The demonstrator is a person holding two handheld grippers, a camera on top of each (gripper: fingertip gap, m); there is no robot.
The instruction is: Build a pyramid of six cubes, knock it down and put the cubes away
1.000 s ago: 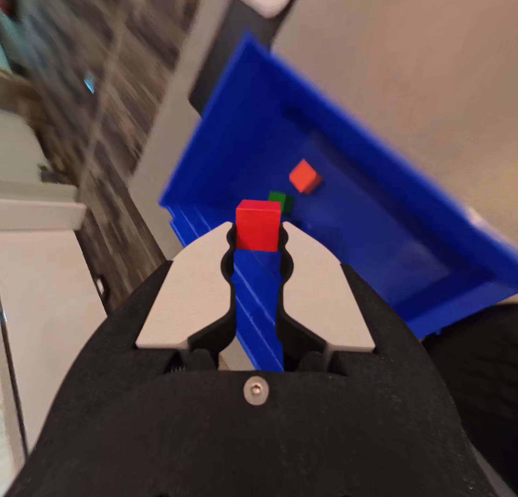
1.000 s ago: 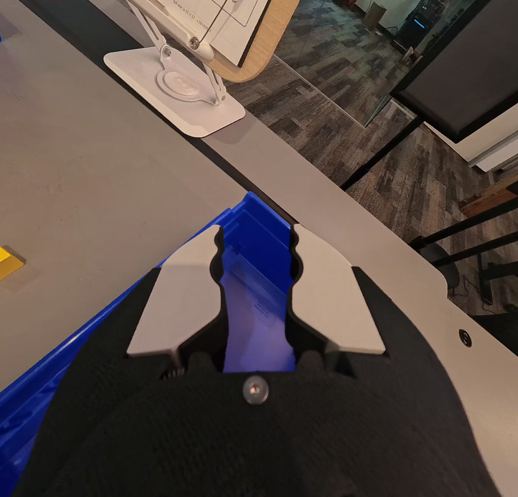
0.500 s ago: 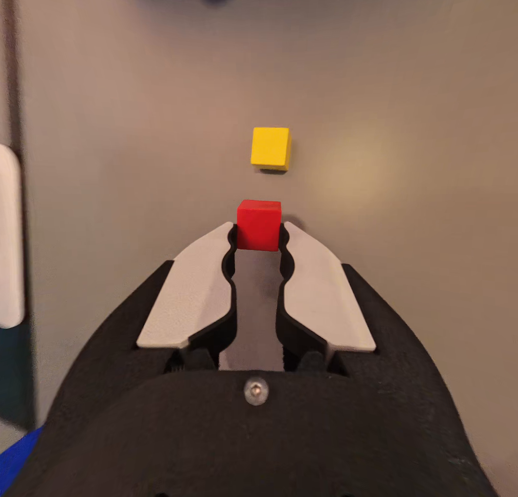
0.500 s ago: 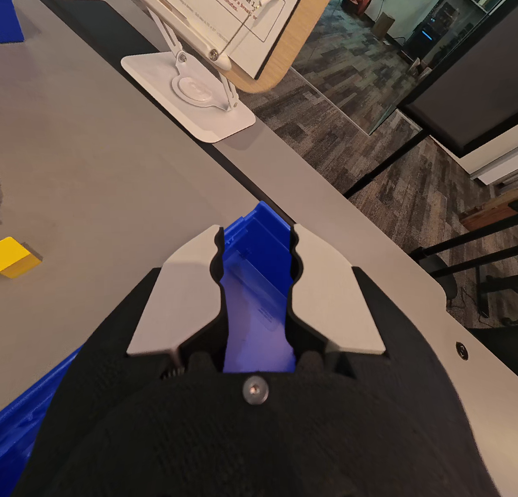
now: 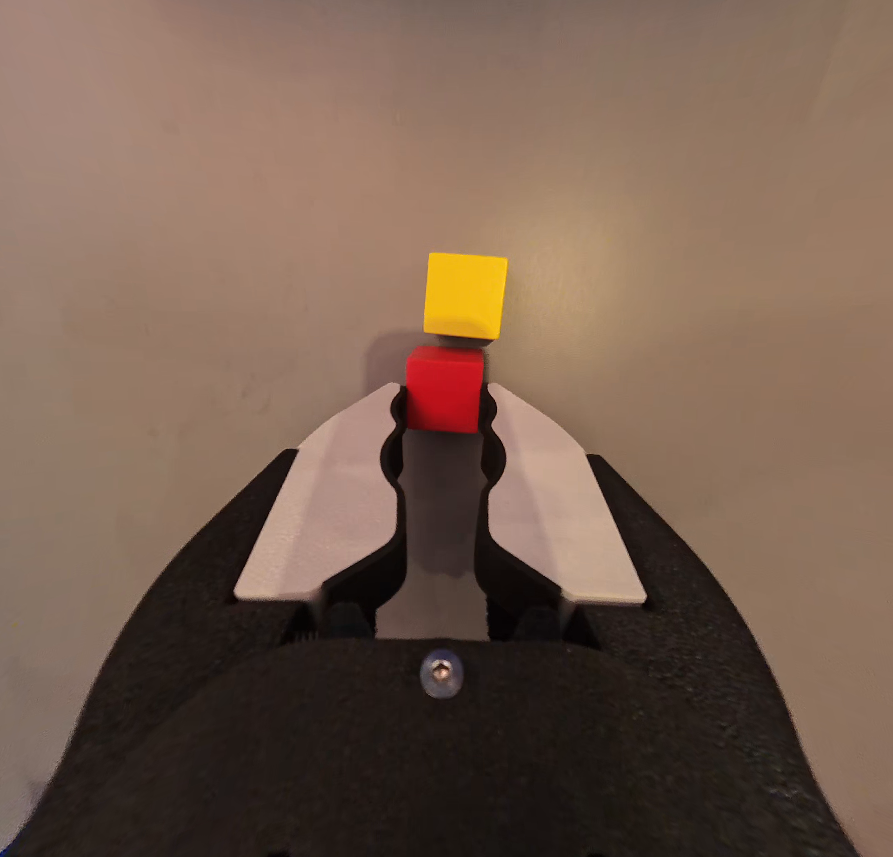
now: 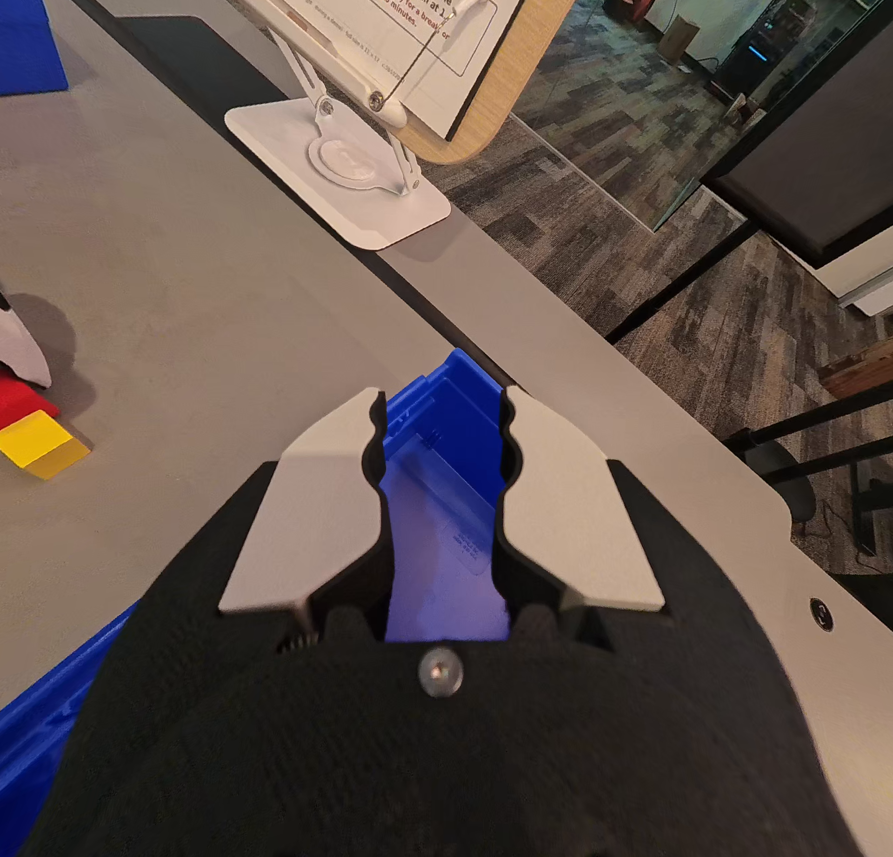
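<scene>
Left gripper (image 5: 443, 389) closed on red cube (image 5: 443, 391), low over grey table (image 5: 193, 205), just beside yellow cube (image 5: 465, 295). Looks light, rigid, smooth; best pinched on flat opposite faces. Right gripper (image 6: 440, 394) parted, empty, above blue bin (image 6: 452, 447).

A red cube (image 5: 443, 389) sits between light grey fingers (image 5: 338, 495) with black bodies; a yellow cube (image 5: 465, 295) lies on the grey bench (image 5: 193, 205); the bin (image 6: 454, 428) is blue.

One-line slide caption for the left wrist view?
Left gripper clamps a small red cube just short of a yellow cube resting on the grey tabletop.
</scene>
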